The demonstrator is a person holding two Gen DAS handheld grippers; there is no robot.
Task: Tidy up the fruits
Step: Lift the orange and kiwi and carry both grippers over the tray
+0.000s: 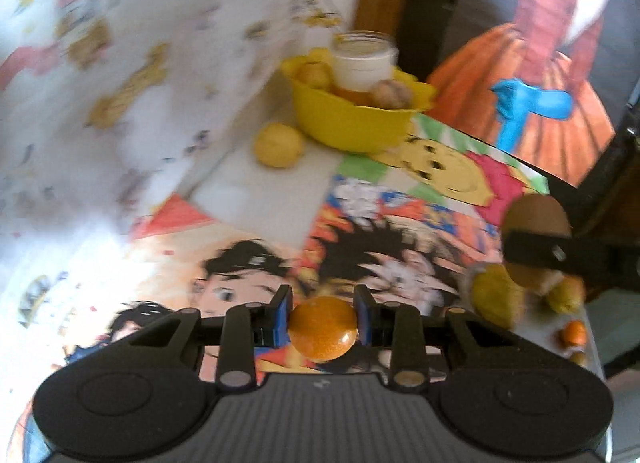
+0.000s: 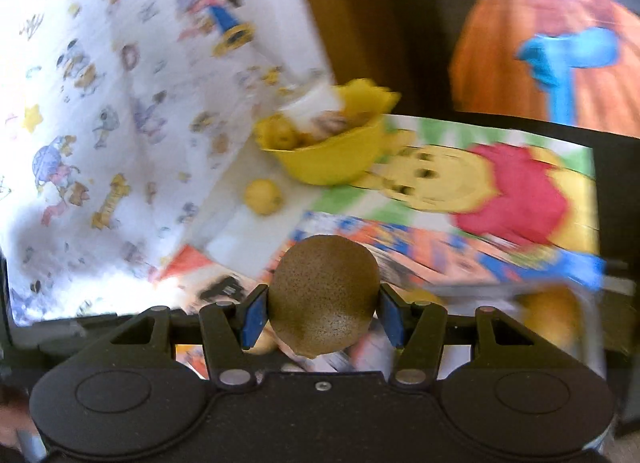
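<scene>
My left gripper [image 1: 323, 319] is shut on a small orange [image 1: 323, 330] and holds it above the cartoon-print table cover. My right gripper [image 2: 323, 309] is shut on a brown kiwi [image 2: 323, 299]; it also shows at the right of the left wrist view [image 1: 536, 239], with the kiwi [image 1: 535, 215] in it. A yellow bowl [image 1: 352, 121] [image 2: 332, 161] at the far end of the table holds several fruits and a glass jar [image 1: 363, 61]. A lemon [image 1: 279, 144] [image 2: 262, 196] lies on the table to the left of the bowl.
Several yellow and orange fruits [image 1: 496, 299] lie near the table's right edge under my right gripper. A patterned white cloth [image 1: 120, 83] hangs along the left. A painting of an orange dress [image 1: 532, 75] stands behind the table.
</scene>
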